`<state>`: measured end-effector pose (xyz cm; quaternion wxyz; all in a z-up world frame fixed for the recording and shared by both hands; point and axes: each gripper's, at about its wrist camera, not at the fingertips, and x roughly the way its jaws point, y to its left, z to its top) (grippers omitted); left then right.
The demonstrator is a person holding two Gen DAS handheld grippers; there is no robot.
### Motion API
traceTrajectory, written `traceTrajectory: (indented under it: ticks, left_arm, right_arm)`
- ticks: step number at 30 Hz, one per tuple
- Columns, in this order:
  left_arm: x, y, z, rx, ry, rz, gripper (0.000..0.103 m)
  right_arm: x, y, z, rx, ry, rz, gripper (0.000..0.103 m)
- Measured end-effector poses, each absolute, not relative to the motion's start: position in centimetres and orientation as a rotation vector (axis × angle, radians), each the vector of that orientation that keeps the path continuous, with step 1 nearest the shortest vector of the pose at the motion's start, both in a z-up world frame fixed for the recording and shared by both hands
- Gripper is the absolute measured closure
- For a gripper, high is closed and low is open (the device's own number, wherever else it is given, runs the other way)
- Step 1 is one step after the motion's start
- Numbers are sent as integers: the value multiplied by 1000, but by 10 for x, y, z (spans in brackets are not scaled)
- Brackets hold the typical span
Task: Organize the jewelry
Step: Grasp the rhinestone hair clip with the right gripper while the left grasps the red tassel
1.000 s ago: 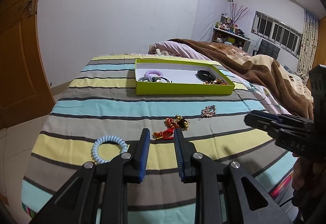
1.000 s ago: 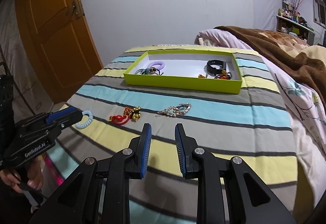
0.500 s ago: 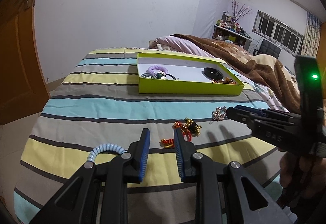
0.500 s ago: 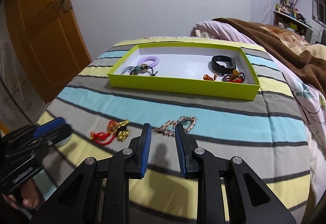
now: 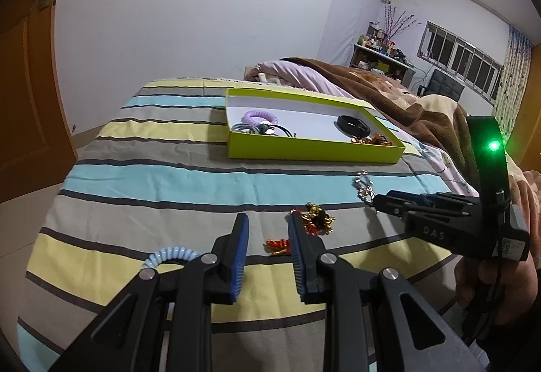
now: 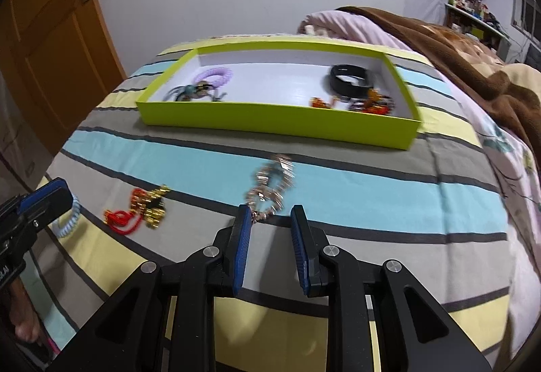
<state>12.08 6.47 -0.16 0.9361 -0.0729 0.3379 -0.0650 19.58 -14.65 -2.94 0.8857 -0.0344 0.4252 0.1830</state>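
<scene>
The job looks partly done. The green tray [image 6: 270, 122] in the upper middle of the right wrist view already holds a purple coil band [image 6: 216, 74] and a dark tangle at its left end, plus a black band [image 6: 351, 81] and some small red and orange pieces at its right end.

Three pieces are left on the striped blanket [image 6: 372, 199] in front of the tray. A pale chain bracelet [image 6: 270, 182] lies at centre, a red and gold charm [image 6: 142, 209] to the left of it, and a light blue coil band [image 5: 169, 253] at lower left in the left wrist view.

The right gripper [image 6: 270, 220] is empty, its fingers partly apart, and its tips are just at the near end of the bracelet. Whether they touch it is hard to tell through the blur. The left gripper [image 5: 267, 226] is also empty and partly open, over the charm.

The blanket covers a soft, slightly wrinkled bed. A brown blanket is bunched at the right, a wooden door stands at the left, and a white wall is behind.
</scene>
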Motion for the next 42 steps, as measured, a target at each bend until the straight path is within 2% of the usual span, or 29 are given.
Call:
traceTrajectory:
  ticks: [8, 12, 20, 26, 27, 29, 33, 34, 42]
  left_arm:
    - [132, 48, -13, -103, 745, -181, 77]
    - [139, 40, -19, -74, 777, -189, 72]
    - [148, 29, -26, -9, 837, -167, 72]
    - [147, 21, -28, 63, 839, -136, 80]
    - [146, 18, -28, 77, 838, -135, 85]
    - [145, 15, -28, 102, 833, -136, 87]
    - [143, 15, -27, 104, 826, -138, 92]
    - [143, 16, -26, 94, 823, -141, 92]
    - [135, 27, -21, 14, 785, -156, 93]
  right_arm:
    - [196, -153, -20, -78, 851, 439, 78]
    - [199, -146, -20, -94, 842, 475, 78]
    - [208, -137, -23, -107, 839, 507, 78]
    - [215, -129, -29, -150, 854, 510, 78]
    - [216, -128, -30, -159, 853, 510, 83]
    - [216, -128, -30, -174, 848, 506, 91]
    - [216, -128, -30, -179, 845, 514, 92]
    - [215, -128, -30, -177, 844, 516, 100]
    - [208, -138, -26, -152, 835, 521, 100]
